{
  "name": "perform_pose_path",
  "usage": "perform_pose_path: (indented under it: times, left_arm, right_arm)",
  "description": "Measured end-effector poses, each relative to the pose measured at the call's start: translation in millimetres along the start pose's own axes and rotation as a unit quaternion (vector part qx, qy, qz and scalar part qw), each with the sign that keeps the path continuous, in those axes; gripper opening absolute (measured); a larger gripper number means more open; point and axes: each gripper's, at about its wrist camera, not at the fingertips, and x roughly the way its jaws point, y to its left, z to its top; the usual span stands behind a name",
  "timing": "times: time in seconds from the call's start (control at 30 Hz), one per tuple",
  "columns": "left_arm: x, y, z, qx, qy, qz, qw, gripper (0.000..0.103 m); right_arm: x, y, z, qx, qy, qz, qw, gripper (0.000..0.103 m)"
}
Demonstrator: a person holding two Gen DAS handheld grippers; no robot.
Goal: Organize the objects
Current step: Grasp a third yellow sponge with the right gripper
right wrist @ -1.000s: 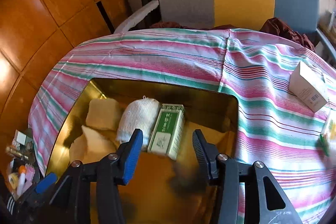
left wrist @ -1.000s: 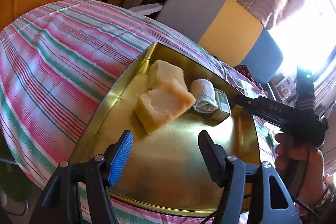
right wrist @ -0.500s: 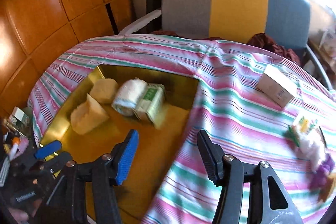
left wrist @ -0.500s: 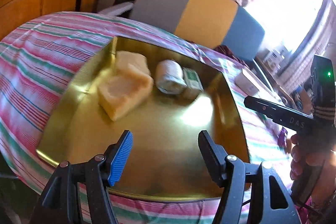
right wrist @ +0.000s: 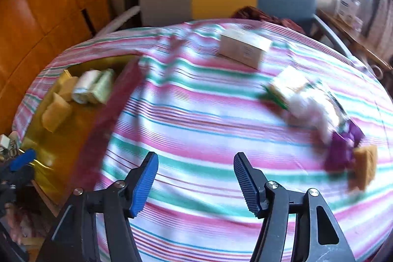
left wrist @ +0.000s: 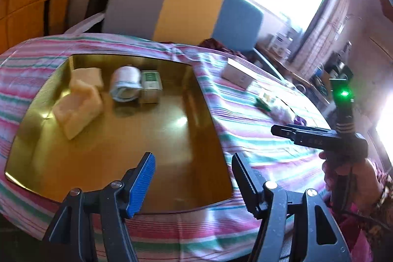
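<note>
Both hand-held grippers were empty at this point. The left hand-held gripper (left wrist: 191, 178) hung released over the near edge of the gold tray (left wrist: 172, 178) with nothing between its pads, and the right hand-held gripper (right wrist: 194, 179) had its jaws opening over bare striped cloth, also with nothing between them

So progress-wise: four things were already in the tray, bunched at its far end. Two yellowish sponge blocks (left wrist: 78, 104), a white cloth roll (left wrist: 125, 86) and a small green box (left wrist: 151, 86) right beside the roll

Left to do, I'd guess: a pale carton (right wrist: 243, 49) sat out on the table (right wrist: 196, 119), and nearer the right edge was a blurry pile, a green and yellow packet (right wrist: 282, 87), something white and fluffy (right wrist: 309, 112), a purple thing (right wrist: 341, 146) and an orange sponge (right wrist: 364, 167). Too smeared to say exactly what they were

Roughly halfway, I reckon, with the right one looking headed for that pile
</note>
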Motion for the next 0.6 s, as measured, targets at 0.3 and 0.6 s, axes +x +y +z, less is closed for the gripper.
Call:
perform_pose_path:
  times: [0.3,0.6]
  left_arm:
    - [5.3,-40.7,-7.3,0.051,0.012,-0.037,0.9980,0.066]
    - [23.1,-78.2,-11.3,0.080,0.046,-0.057,0.9941,0.066]
  right_arm:
    - [-16.4,-131.3,-13.6,0.068,0.011,-0.114,0.991,0.076]
    - [-21.7,-248.0,-16.4,0.153,0.005,-0.156,0.976,0.090]
